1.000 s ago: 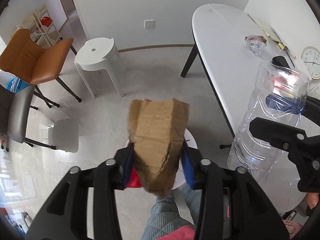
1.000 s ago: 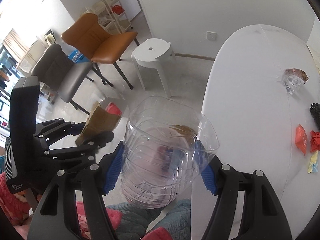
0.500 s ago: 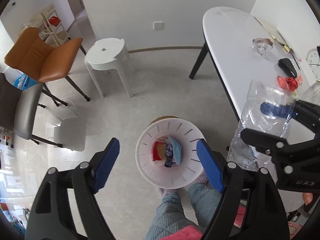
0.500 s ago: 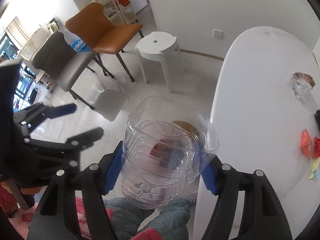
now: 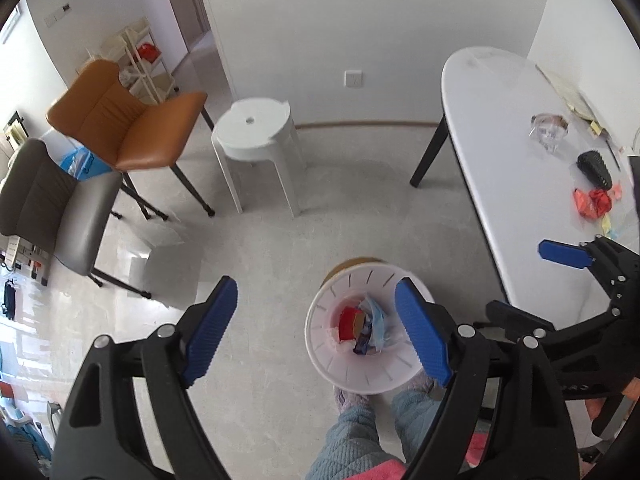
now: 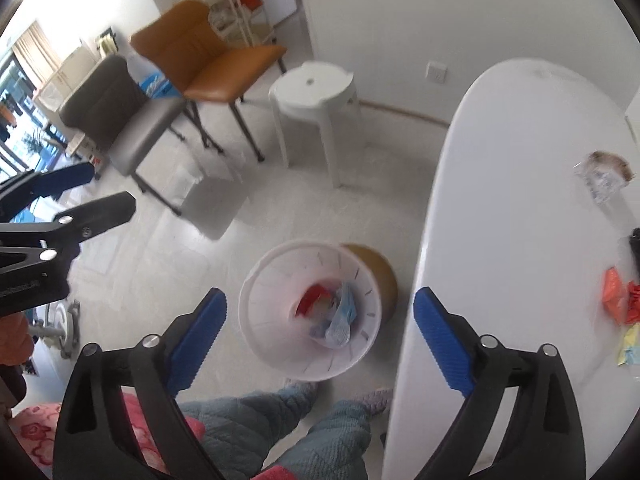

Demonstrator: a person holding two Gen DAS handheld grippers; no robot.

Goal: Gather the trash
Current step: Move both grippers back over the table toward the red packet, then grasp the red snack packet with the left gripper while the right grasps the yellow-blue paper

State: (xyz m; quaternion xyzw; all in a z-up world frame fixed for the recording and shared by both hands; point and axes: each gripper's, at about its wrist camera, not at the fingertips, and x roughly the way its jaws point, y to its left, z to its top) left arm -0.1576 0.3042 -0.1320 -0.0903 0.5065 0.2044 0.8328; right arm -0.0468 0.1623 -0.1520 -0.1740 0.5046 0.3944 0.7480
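A white slotted bin (image 5: 320, 360) (image 6: 250, 292) stands on the floor by the table, with red, blue and clear scraps (image 5: 362, 330) inside. My left gripper (image 5: 316, 316) (image 6: 90, 192) hangs open above and left of the bin, nothing between its blue pads. My right gripper (image 6: 320, 308) (image 5: 528, 280) is over the bin beside the table edge; its jaws are opening and hold nothing. On the white table (image 5: 508, 152) (image 6: 500, 208) lie red wrappers (image 5: 592, 204) (image 6: 618, 296), a crumpled clear cup (image 5: 550, 130) (image 6: 604, 178) and a black object (image 5: 594, 168).
A white stool (image 5: 256, 132), an orange chair (image 5: 128, 128) and a grey chair (image 5: 56, 208) stand across the floor. A person's legs in blue quilted trousers (image 6: 288, 428) are right beside the bin. A brown round object (image 6: 380, 276) sits behind the bin.
The left gripper let go of the cardboard piece, opened wide and rose. The right gripper released the clear bottle, which is gone from view, and its jaws spread wider.
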